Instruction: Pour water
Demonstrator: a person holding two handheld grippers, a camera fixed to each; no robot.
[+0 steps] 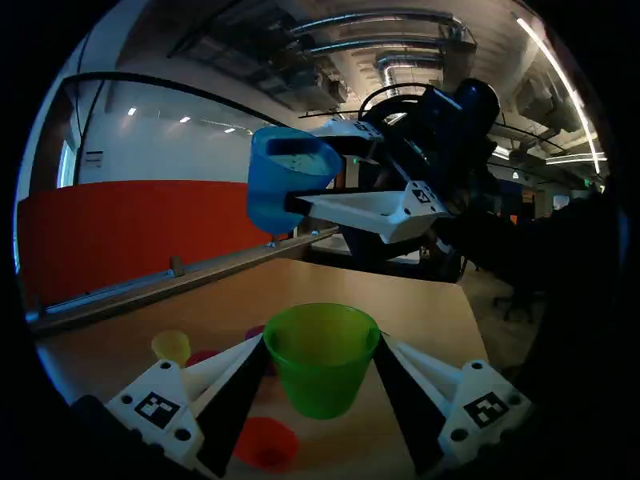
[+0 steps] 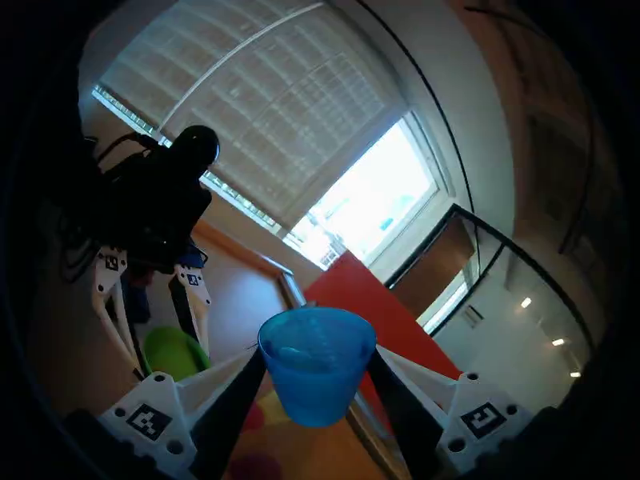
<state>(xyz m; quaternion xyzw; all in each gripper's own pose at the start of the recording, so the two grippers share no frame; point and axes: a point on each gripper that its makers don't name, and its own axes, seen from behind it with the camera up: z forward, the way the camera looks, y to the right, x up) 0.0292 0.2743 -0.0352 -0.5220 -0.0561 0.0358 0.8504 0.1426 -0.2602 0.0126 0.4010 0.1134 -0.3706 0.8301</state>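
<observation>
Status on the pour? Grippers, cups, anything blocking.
Left gripper shut on green cup, low. Right gripper shut on blue cup, raised and tilted. Small loose cups on table; nothing between the held cups.

Our left gripper (image 1: 320,346) has two white plastic fingers (image 1: 196,384), black along their inner faces, each bearing a square black-and-white marker (image 1: 156,409) and small screws. Our right gripper (image 2: 316,360) matches it, backed by a dark rounded housing (image 1: 460,108) with thin black cables (image 1: 392,90).
</observation>
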